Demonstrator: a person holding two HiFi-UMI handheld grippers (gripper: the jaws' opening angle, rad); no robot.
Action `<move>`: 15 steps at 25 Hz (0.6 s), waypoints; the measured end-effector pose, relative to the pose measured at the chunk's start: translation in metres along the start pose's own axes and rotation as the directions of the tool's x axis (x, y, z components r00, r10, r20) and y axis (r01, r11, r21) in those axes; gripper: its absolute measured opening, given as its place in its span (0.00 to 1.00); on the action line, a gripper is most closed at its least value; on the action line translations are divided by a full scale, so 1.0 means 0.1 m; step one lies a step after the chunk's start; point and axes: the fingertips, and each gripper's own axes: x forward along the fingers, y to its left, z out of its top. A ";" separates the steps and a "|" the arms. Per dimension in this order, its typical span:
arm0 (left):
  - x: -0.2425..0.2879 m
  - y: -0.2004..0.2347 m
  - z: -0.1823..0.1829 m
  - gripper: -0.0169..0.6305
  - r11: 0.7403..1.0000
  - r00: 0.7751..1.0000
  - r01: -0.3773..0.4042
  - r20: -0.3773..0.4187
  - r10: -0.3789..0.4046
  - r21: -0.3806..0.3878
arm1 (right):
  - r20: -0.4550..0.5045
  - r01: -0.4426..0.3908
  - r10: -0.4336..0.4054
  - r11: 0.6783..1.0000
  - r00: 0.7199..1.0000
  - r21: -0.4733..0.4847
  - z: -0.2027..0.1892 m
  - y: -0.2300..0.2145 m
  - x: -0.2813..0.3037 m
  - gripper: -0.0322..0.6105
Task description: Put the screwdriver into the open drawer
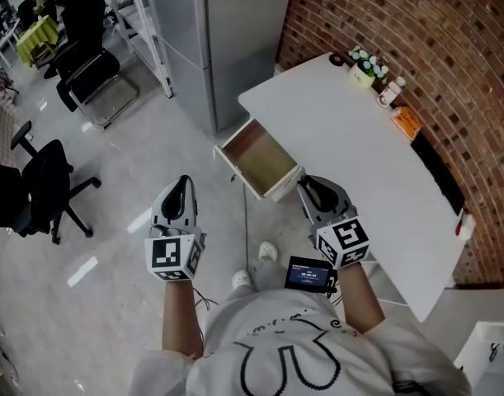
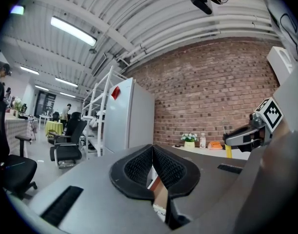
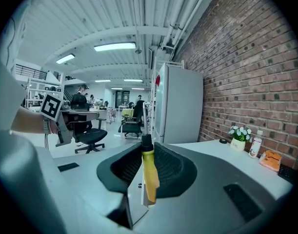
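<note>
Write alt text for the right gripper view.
The right gripper has its jaws shut on a yellow-handled screwdriver, whose black collar and shaft point ahead. Beyond lie a white table, a refrigerator and a brick wall on the right, with office chairs farther back.

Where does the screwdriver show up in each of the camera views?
Head view: not visible; the right gripper covers it, next to the open drawer.
Left gripper view: far right, its yellow handle shows below the right gripper.
Right gripper view: centre, the screwdriver stands clamped between the fingers.
Shared landmark: the flower pot on the white table.
</note>
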 end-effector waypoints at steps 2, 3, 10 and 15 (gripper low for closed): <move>0.10 0.05 -0.01 0.05 1.000 1.000 -0.011 -0.007 0.011 0.006 | -0.002 -0.005 0.005 1.000 1.000 0.011 0.00 -0.10 0.14 0.16; 0.16 0.07 -0.01 0.05 1.000 1.000 -0.016 -0.009 0.016 0.014 | -0.002 -0.009 0.009 1.000 1.000 0.017 0.00 -0.16 0.20 0.16; 0.62 0.34 0.09 0.05 0.996 0.996 -0.088 -0.005 0.088 0.024 | 0.015 -0.050 0.049 0.998 0.999 0.032 0.15 -0.59 0.77 0.16; 0.90 0.51 0.12 0.05 0.990 0.991 -0.135 -0.006 0.135 0.033 | 0.038 -0.065 0.063 0.997 0.997 0.047 0.27 -0.90 1.17 0.16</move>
